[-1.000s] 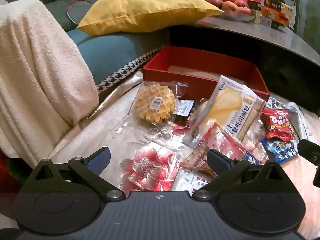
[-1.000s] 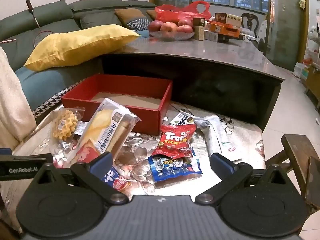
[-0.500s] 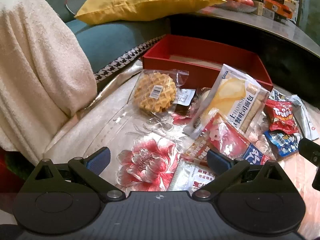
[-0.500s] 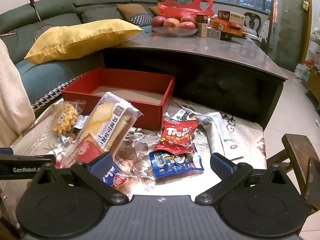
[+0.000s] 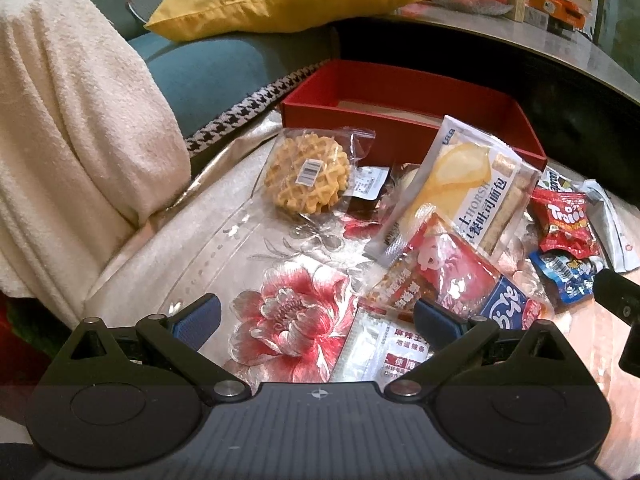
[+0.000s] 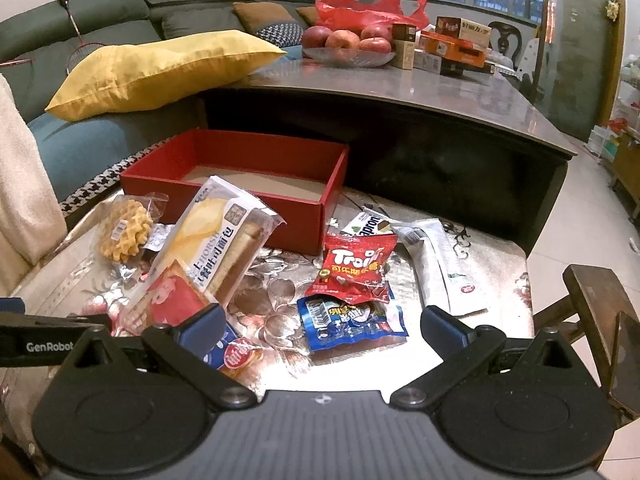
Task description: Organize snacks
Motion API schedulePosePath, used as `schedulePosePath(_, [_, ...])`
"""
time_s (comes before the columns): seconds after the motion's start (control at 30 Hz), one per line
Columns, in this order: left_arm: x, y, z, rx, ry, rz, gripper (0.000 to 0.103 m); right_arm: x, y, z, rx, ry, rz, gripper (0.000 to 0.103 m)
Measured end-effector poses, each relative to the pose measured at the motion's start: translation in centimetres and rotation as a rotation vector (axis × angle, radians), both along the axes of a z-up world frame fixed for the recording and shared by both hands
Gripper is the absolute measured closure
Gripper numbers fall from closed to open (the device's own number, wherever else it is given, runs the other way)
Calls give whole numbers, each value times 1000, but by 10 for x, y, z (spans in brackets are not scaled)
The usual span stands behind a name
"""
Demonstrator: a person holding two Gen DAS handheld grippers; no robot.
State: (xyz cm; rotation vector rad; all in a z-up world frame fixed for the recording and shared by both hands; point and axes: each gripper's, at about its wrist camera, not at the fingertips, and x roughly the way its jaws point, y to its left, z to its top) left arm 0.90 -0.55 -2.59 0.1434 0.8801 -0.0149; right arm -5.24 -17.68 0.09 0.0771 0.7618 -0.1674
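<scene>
One red box point(image 6: 256, 168), open-topped with nothing visible inside, sits at centre of the right wrist view on the low table point(image 6: 480, 264). Snack packets in front of it, counted:

- one waffle packet point(image 5: 306, 178), left of centre;
- one bread packet point(image 5: 460, 196), leaning across the pile;
- one red biscuit packet point(image 5: 452, 284), below the bread;
- one red Trolli bag point(image 6: 354, 266);
- one blue packet point(image 6: 352, 322), touching the Trolli bag's lower edge;
- one white sachet point(image 5: 380, 348), at lower centre;
- one long white packet point(image 6: 438, 264), at right.

Left gripper point(image 5: 316, 316): fingers apart, holding nothing, above the flowered cloth. Right gripper point(image 6: 322, 326): fingers apart, holding nothing, over the blue packet.
</scene>
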Motion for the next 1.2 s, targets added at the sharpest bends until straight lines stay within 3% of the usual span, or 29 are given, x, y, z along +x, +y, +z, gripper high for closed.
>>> schedulePosePath(1.2, [-1, -2, -2, 19, 10, -15, 0, 3, 3, -6, -11, 29, 12, 3])
